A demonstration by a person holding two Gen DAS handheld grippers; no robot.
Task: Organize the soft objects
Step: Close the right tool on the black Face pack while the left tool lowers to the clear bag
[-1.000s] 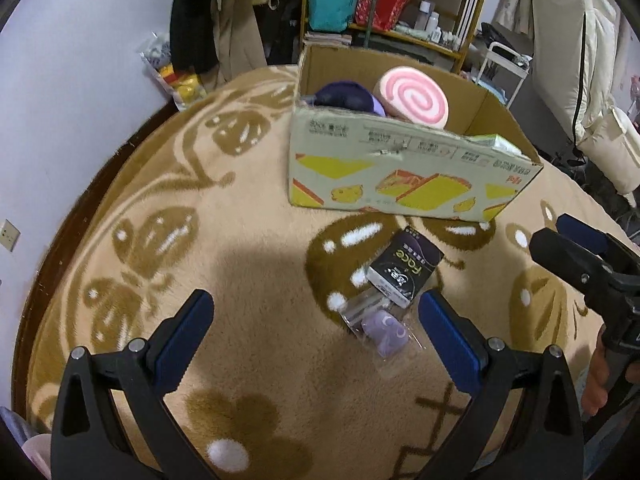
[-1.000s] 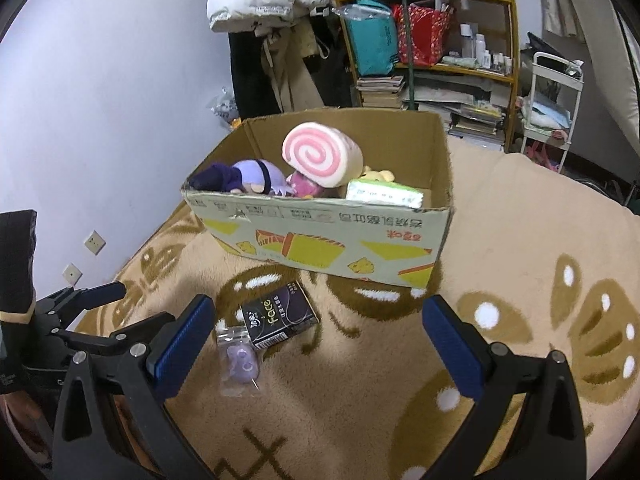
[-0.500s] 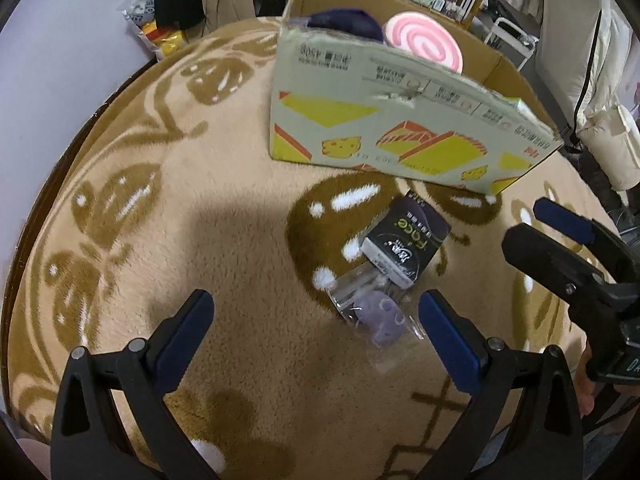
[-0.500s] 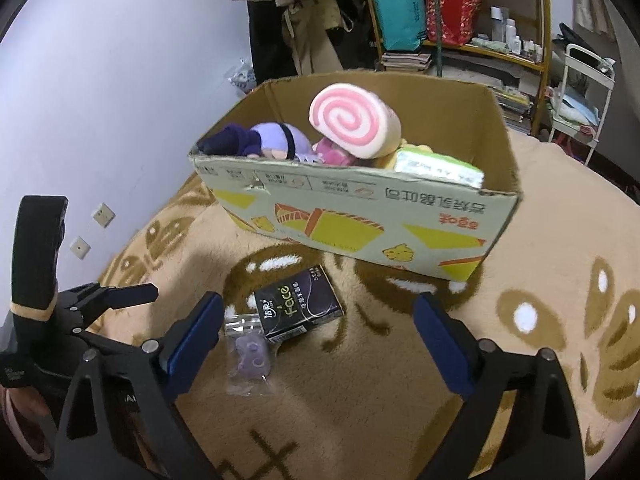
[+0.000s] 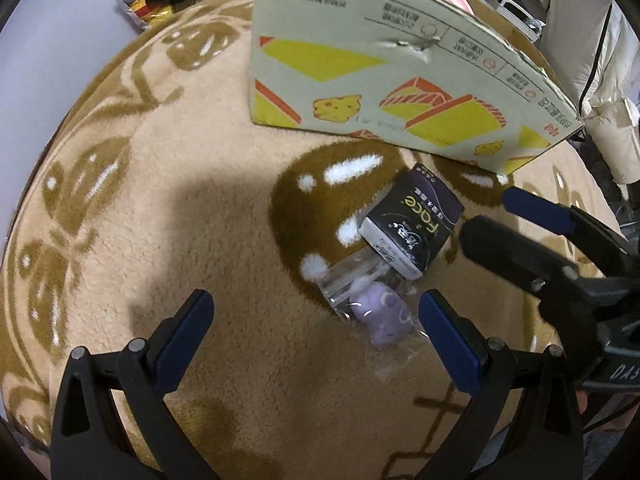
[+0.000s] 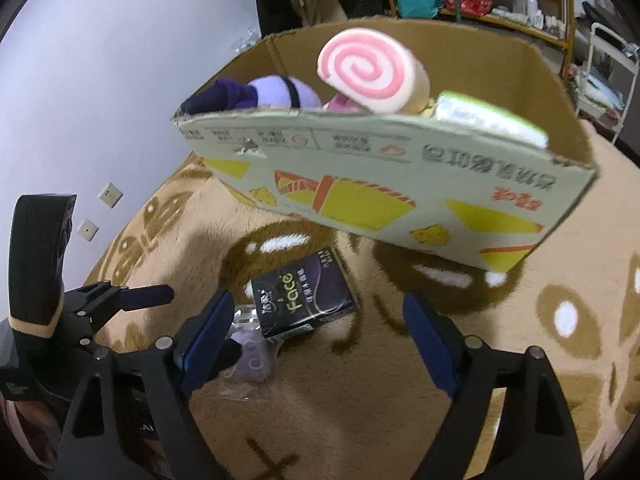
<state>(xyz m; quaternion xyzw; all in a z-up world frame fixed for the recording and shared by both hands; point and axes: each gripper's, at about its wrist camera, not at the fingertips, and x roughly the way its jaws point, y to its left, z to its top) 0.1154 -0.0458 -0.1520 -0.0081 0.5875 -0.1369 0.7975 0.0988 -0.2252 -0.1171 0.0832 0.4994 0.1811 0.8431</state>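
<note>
Below, both grippers tilt toward the blanket point(image 5: 160, 208). Right gripper point(image 6: 316, 338) narrowing, nothing pinched, tissue pack point(image 6: 304, 305) just ahead; left gripper point(image 5: 316, 328) gapes empty beside the bagged purple toy point(image 5: 384, 312) — box point(image 6: 400, 184) waits behind, likely for drop-off.

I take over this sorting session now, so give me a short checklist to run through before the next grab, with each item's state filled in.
1. Left gripper open with nothing between its pads: ok.
2. Right gripper free of any load: ok, its jaws are closing with nothing pressed between them.
3. Black rectangular tissue pack lies free on the beige patterned blanket, outside the printed cardboard box: ok.
4. Small lilac toy in its clear plastic bag is clear of the pack: not ok, the pack overlaps the bag's end.
5. Room left in the box beside the pink swirl cushion: cannot tell.
</note>
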